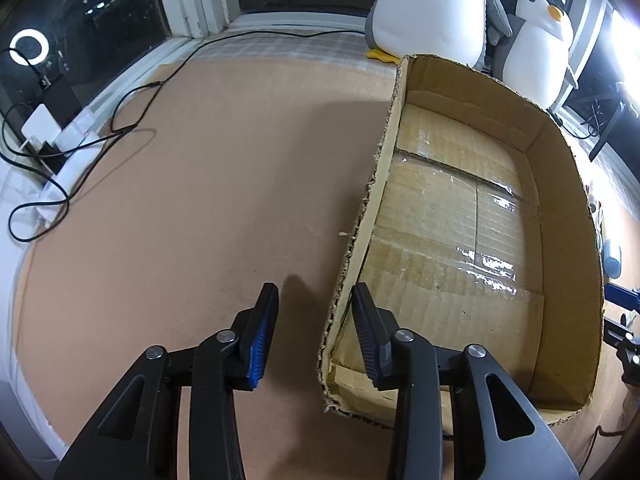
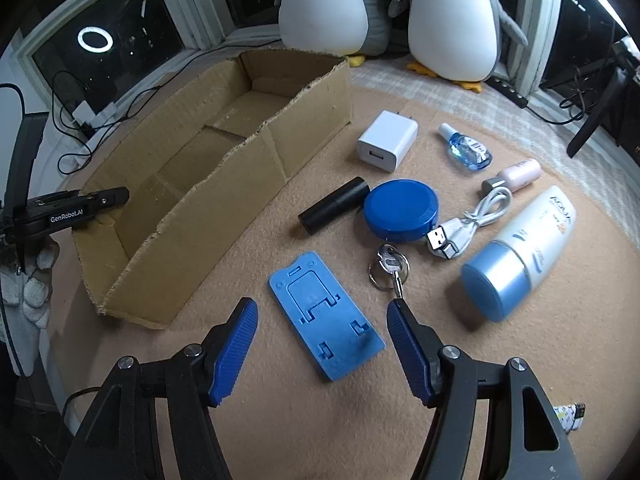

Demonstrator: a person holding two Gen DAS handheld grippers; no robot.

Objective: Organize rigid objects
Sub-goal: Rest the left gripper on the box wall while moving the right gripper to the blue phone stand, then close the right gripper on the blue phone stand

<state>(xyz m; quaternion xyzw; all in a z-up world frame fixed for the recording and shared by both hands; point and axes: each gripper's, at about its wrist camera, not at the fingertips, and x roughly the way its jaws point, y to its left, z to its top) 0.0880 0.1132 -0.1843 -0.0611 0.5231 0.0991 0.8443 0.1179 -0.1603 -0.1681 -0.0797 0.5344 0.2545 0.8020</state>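
- The left gripper (image 1: 316, 334) straddles the near end of the box's (image 1: 560, 184) torn left wall, one finger inside and one outside; its pads are not yet pressing the cardboard.
- The right gripper (image 2: 322, 354) hangs open over the blue stand (image 2: 326, 316), which lies flat near the desk's (image 2: 520, 360) front edge, just right of the box.
- Best to pinch the thin, ribbed plastic stand across its long sides, pads low against the felt-like desk cover.
- The smooth key (image 2: 390, 266) lies just beside the right pad; steer clear of it.
- Steadying the floppy wall should help the drop-in.
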